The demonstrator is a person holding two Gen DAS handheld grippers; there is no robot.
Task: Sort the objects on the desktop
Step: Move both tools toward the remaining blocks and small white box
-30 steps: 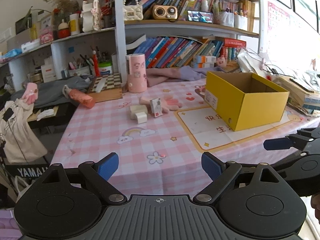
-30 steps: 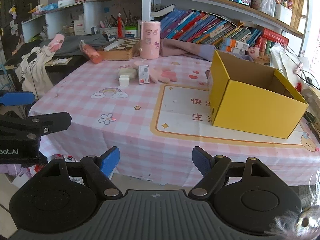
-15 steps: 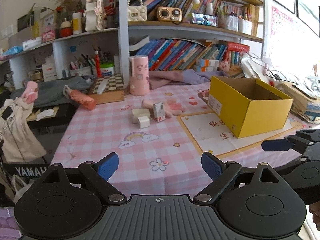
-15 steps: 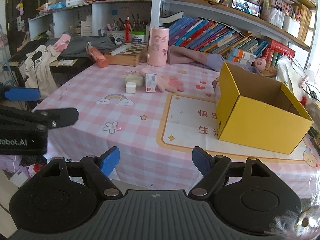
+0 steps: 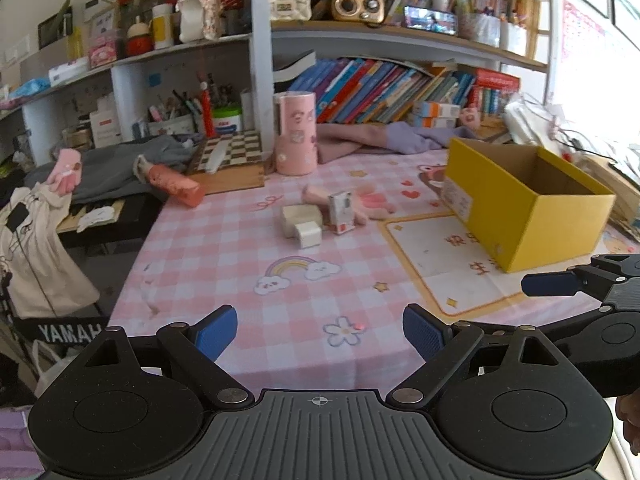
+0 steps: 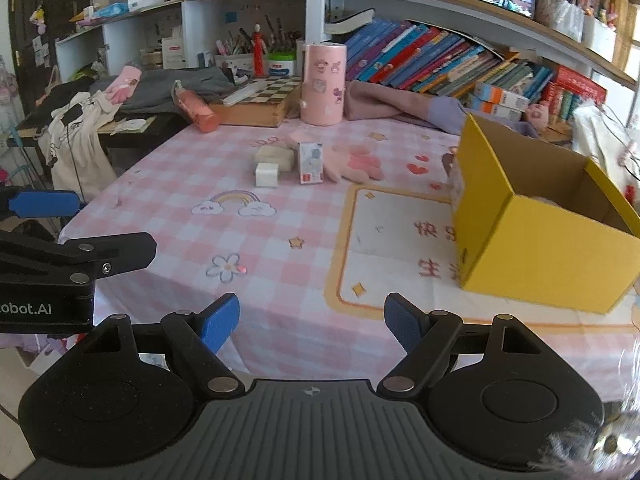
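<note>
Both gripper sets apart, empty

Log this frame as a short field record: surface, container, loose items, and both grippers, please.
surface: table with pink checked cloth
container: yellow box, open top, upright on the right side; inside mostly hidden
loose items: two white blocks touching, small carton standing, pink glove lying flat, all mid-table
back of table: pink cylinder, chessboard
left gripper: open, empty, over near edge
right gripper: open, empty, over near edge

Clear tablecloth before yellow box
</note>
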